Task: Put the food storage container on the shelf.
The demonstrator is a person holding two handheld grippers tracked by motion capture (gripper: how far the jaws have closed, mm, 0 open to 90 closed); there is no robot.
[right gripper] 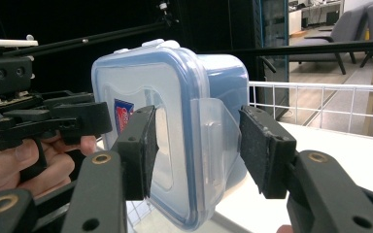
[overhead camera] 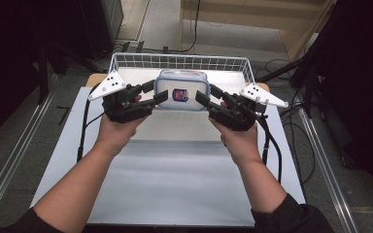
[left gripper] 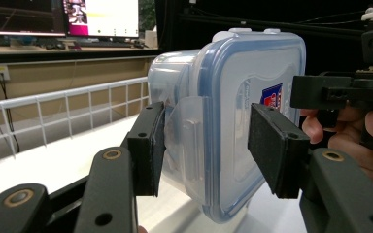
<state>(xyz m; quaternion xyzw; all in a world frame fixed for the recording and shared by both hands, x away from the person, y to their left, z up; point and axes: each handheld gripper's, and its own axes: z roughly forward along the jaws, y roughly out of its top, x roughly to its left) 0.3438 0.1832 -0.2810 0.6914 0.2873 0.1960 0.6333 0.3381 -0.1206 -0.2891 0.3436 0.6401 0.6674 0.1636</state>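
Partly hidden container point(overhead camera: 181, 90), pinched endwise between left hand-held gripper point(overhead camera: 161, 92) and right hand-held gripper point(overhead camera: 203, 95).

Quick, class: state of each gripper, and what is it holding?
Left gripper: shut on one end of the plastic container.
Right gripper: shut on the container's other end; it is lifted between both.

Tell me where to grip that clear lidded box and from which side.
Take the box at its two short ends, one claw from each side, jaws straddling the lid's clip flaps. The ends are narrow and flat enough to fit between the pads; the long faces look too wide.
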